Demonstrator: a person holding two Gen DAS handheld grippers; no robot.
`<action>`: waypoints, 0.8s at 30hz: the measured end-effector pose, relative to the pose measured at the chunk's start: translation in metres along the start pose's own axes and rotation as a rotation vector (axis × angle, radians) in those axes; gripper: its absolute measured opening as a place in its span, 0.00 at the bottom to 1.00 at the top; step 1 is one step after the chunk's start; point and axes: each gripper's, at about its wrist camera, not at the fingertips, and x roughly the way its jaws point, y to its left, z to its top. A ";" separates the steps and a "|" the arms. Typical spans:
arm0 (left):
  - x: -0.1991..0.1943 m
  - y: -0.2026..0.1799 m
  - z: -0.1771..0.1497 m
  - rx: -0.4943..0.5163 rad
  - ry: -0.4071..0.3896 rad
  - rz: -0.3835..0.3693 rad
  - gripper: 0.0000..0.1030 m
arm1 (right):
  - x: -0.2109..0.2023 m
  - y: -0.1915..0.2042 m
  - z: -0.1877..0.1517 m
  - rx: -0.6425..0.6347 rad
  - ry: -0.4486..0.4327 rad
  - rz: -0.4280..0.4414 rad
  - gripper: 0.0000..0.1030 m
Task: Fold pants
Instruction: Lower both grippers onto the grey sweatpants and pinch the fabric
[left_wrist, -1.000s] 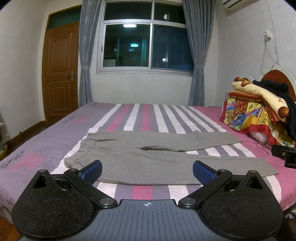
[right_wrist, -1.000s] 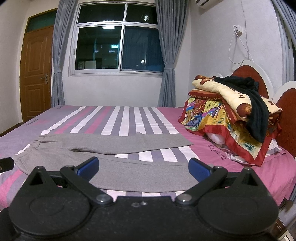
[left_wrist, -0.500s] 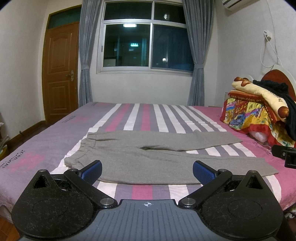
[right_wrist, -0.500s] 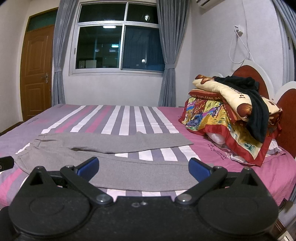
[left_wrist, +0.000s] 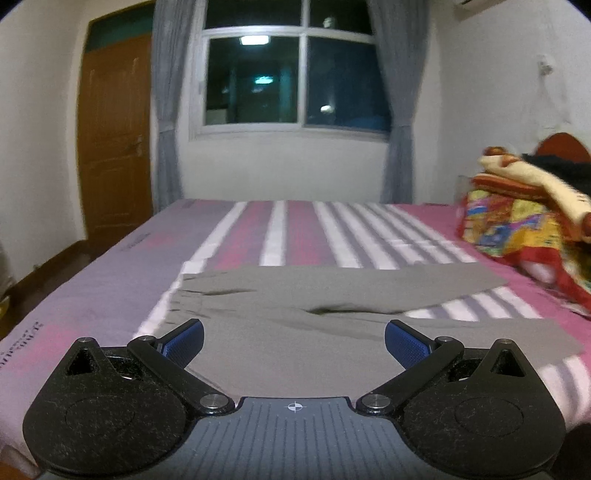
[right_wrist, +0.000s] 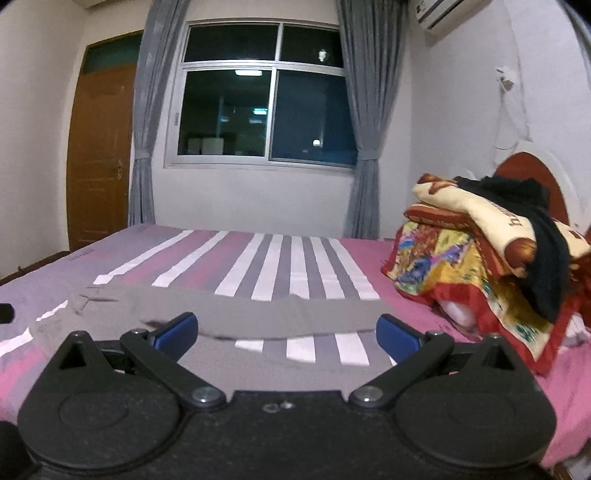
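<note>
Your left tool (left_wrist: 293, 341) has its blue pads spread wide with nothing between them, and your right tool (right_wrist: 287, 332) is just as wide apart and just as empty. The grey pants (left_wrist: 332, 317) lie flat on the striped bed (left_wrist: 280, 229), straight ahead of both tools and a little below them: the waistband (left_wrist: 192, 291) sits forward and to the left of your left tool, the two legs run off to its right, and the nearer leg passes directly under the gap of each tool. Nothing is folded yet. The main risk from here is a shallow bite: the cloth is thin and limp, so if you close on only the top layer, the lower one probably stays on the bed and the fold comes out skewed. Press too deep and you likely pinch the bedsheet along with the fabric and drag it up. Both views are smeared, so it is hard to judge the hem's edge; slow down before you commit. The pile of bedding (right_wrist: 480, 258) to the right of your right tool stands near the leg ends, and a wide swing could snag it.
</note>
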 end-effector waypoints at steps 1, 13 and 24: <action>0.010 0.008 0.003 0.009 0.002 0.023 1.00 | 0.009 -0.001 0.004 -0.012 -0.001 0.005 1.00; 0.176 0.099 0.044 0.043 0.071 0.036 1.00 | 0.154 -0.004 0.038 -0.114 0.043 0.219 0.98; 0.390 0.176 0.050 0.058 0.278 0.016 0.79 | 0.365 0.054 0.028 -0.187 0.243 0.415 0.76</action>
